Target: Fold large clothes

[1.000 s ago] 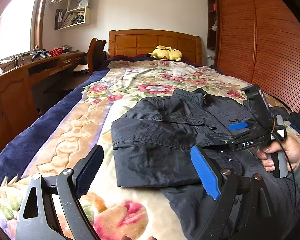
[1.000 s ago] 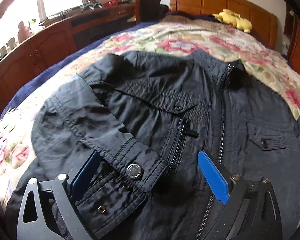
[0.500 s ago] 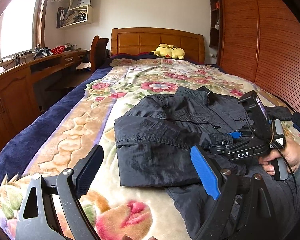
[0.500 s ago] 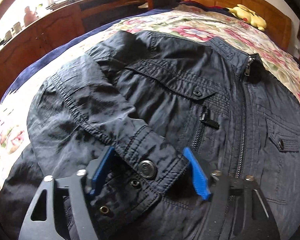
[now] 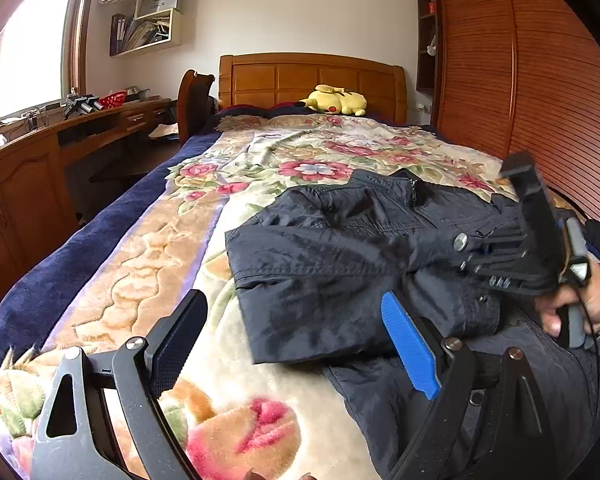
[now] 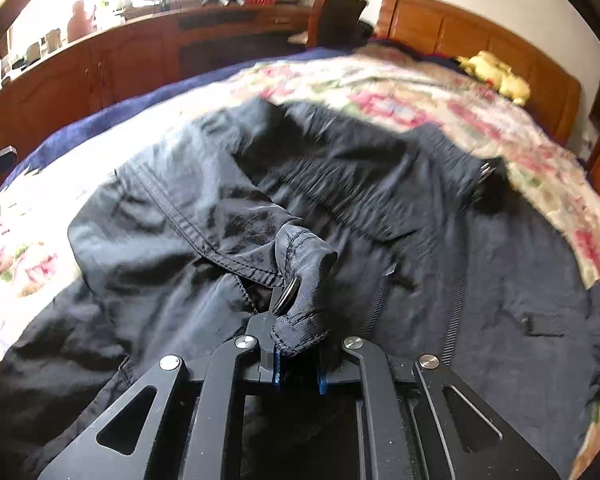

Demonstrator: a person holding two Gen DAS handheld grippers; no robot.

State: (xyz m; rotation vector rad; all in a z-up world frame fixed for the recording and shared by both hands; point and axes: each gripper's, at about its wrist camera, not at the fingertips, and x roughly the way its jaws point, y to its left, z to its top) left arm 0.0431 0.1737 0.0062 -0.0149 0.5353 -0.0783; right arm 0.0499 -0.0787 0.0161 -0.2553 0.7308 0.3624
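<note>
The right gripper (image 6: 298,344) is clenched on the cuff (image 6: 300,292) of the jacket (image 6: 380,208) — the fabric bunches up between its blue pads, a metal snap (image 6: 286,294) showing at the pinch. The left gripper (image 5: 292,344) is released, its jaws wide apart, hovering over the blanket (image 5: 148,248) near the bed's foot, just beside the folded sleeve (image 5: 320,272) and touching nothing.

The jacket lies front-up across the right half of the bed (image 5: 40,280), collar toward the headboard (image 5: 312,76), one sleeve laid across the chest. It looks like thin, crinkled synthetic cloth: light, limp and likely a little slick, so it should drape rather than hold a crease. The stitched cuff and hems seem the firmest places to grip; a pinch on plain cloth would probably slide. The zip and snaps add small hard spots.

The blanket under it is plush, embossed and floral with a dark blue border — soft enough to drag at the jacket. A yellow plush toy (image 5: 334,100) rests at the far end.
</note>
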